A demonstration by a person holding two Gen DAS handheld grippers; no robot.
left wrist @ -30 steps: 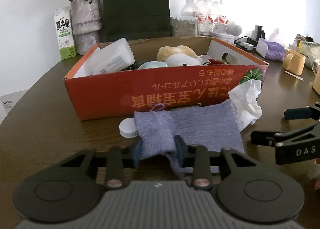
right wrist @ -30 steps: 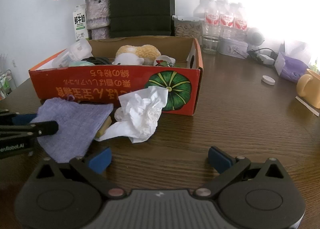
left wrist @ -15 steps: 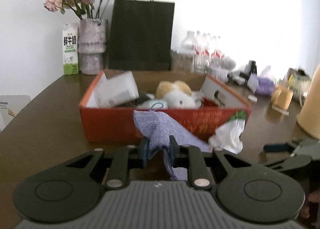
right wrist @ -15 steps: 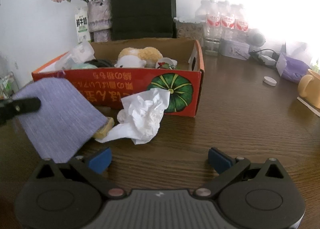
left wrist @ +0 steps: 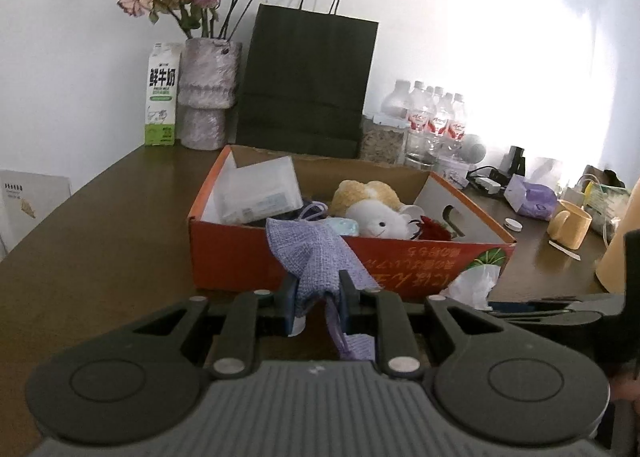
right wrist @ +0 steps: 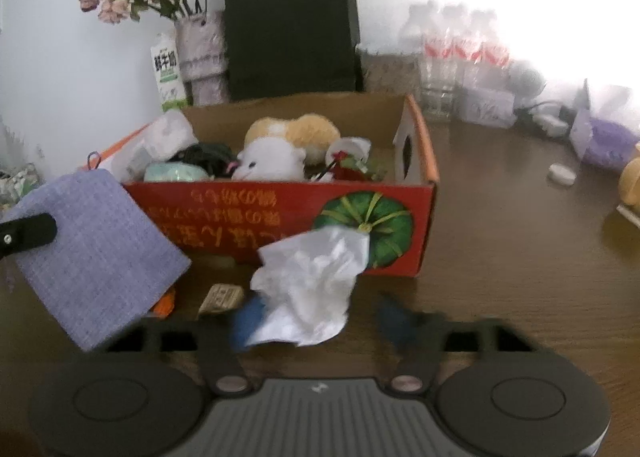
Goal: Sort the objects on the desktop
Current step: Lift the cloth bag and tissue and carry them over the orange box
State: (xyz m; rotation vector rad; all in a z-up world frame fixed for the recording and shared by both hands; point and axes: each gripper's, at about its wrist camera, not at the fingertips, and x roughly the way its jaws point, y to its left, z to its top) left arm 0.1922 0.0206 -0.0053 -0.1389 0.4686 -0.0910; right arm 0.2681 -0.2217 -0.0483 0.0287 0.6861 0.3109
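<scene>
Spanning the room, a brown wooden table [right wrist: 520,257] meets a white wall [left wrist: 60,57].

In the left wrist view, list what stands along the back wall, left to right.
White-and-green milk carton → mottled grey vase of dried roses → black paper bag → clear water bottles with red labels.

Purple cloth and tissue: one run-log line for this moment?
left tool: shut on purple cloth, lifted before orange box | right tool: closing around crumpled tissue on table
</scene>
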